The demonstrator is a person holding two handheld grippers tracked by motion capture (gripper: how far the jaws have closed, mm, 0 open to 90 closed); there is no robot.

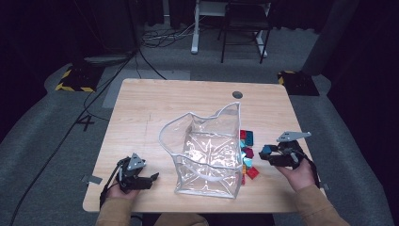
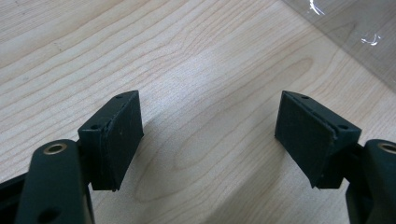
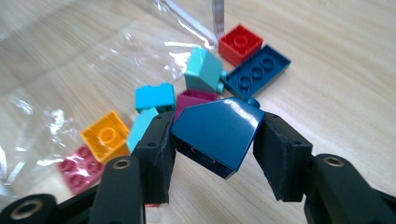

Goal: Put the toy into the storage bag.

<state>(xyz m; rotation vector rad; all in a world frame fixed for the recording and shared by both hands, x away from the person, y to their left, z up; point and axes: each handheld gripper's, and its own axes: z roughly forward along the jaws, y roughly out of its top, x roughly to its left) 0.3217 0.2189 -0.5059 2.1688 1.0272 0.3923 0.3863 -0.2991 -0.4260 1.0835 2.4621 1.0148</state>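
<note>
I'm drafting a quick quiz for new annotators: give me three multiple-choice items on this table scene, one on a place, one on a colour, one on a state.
1. Where do the loose toy bricks lie relative to the clear plastic bag?
A. on the person's left of it
B. on the person's right of it
C. at the table's far edge

2. What colour is the brick in the right gripper?
A. dark blue
B. yellow
C. green

3. How does the left gripper stand?
A. shut on a brick
B. open and empty
C. gripping the bag

Answers: B, the high view shows the pile by the bag's right side; A, its glossy face is dark blue; B, only bare table shows between its jaws.
</note>
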